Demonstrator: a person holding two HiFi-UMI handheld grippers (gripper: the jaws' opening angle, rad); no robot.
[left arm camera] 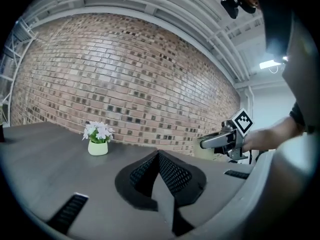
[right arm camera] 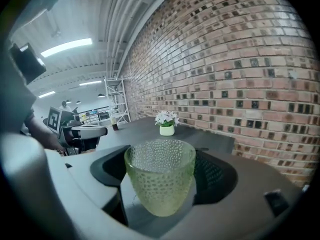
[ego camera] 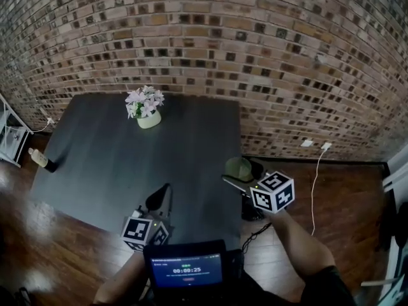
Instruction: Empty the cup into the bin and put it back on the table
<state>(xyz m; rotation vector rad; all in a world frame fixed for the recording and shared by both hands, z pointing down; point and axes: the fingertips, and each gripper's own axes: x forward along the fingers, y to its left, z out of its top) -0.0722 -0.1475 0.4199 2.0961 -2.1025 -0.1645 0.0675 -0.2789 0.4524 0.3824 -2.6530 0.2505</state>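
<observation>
A pale green bumpy glass cup (right arm camera: 160, 180) stands upright between my right gripper's jaws, whose pads press on its sides. I see nothing inside it. In the head view the cup (ego camera: 240, 167) and right gripper (ego camera: 237, 174) hang at the right edge of the dark table (ego camera: 115, 161). Below them on the floor is a dark shape (ego camera: 252, 210); I cannot tell whether it is the bin. My left gripper (ego camera: 162, 197) hovers over the table's near edge, its jaws together on nothing. From the left gripper view (left arm camera: 159, 159), the right gripper (left arm camera: 216, 141) shows at the right.
A small pot of white flowers (ego camera: 148, 111) stands at the table's far side, close to the brick wall. A bottle (ego camera: 40, 159) and a white shelf (ego camera: 9, 134) are on the left. A white cable (ego camera: 315, 183) runs down to the wooden floor. A screen (ego camera: 187, 270) sits in front of me.
</observation>
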